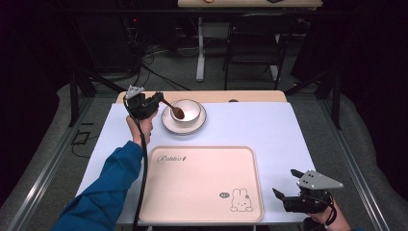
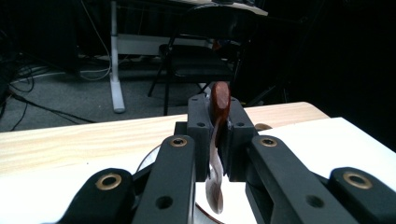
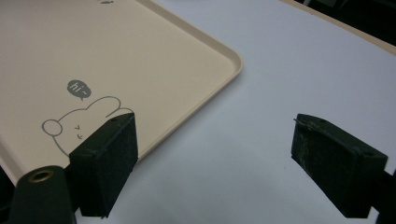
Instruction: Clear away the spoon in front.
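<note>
A person's left hand holds my left gripper [image 1: 159, 100] just left of a white bowl [image 1: 191, 107] that stands on a white plate [image 1: 168, 125] at the table's far side. Its jaws are shut on a brown spoon [image 1: 177, 112], whose rounded end reaches over into the bowl. In the left gripper view the spoon [image 2: 219, 100] stands on edge, clamped between the jaws of the left gripper [image 2: 219, 122]. My right gripper [image 1: 287, 183] rests low at the near right, open and with nothing in it, next to a beige tray [image 1: 202, 192]. In the right gripper view the right gripper [image 3: 215, 140] hovers over white table beside the tray's corner [image 3: 219, 56].
The tray carries a rabbit drawing [image 1: 239, 200] and lies at the front centre of the white table cover [image 1: 269, 130]. A wooden strip [image 1: 250, 96] edges the far side. Beyond it are a chair [image 1: 255, 43], a desk leg and cables on the floor.
</note>
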